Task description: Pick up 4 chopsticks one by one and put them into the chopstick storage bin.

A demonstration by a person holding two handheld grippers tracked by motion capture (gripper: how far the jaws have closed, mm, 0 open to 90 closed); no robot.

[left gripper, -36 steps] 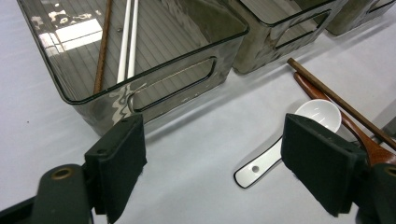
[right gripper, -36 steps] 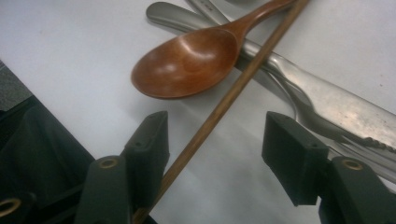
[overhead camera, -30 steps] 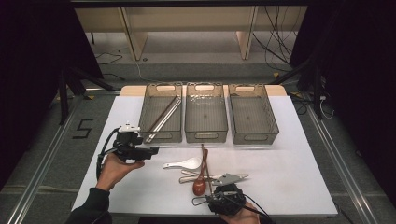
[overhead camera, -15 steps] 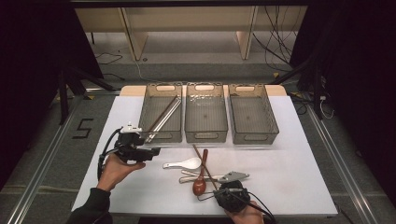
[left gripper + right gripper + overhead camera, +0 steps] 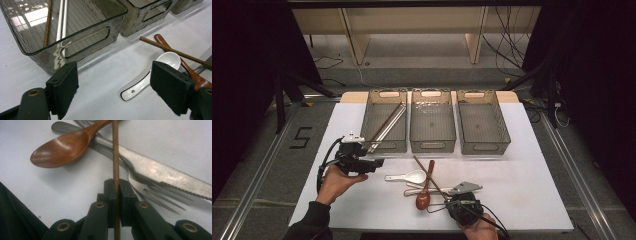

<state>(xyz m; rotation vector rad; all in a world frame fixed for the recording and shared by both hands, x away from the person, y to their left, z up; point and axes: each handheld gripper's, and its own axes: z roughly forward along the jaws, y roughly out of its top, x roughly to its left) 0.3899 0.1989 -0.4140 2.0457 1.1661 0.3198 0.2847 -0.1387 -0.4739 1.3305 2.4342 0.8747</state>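
A white table [image 5: 522, 165] seen from above holds three clear grey bins in a row at its far side. The left bin [image 5: 384, 120] contains a brown chopstick and two white ones lying lengthwise. The middle bin [image 5: 432, 120] and the right bin [image 5: 482, 120] look bare.

Near the front edge lies a small heap of cutlery. A white spoon [image 5: 408, 176] sits at its left. A wooden spoon [image 5: 424, 195] lies with its bowl toward the person, resting across a knife [image 5: 160, 173] and a fork [image 5: 160, 193].

The right gripper [image 5: 116, 192] is at the front edge of the table, in the person's right hand. Its jaws have just been closing and now pinch a brown chopstick [image 5: 115, 150] tightly between the pads. The stick runs from the pads out over the knife and past the wooden spoon's handle, slanting toward the bins in the high view.

The left gripper [image 5: 113, 85] is held in the left hand, just in front of the left bin. Its jaws are spread wide with nothing between them, and the white spoon lies on the table beyond them.
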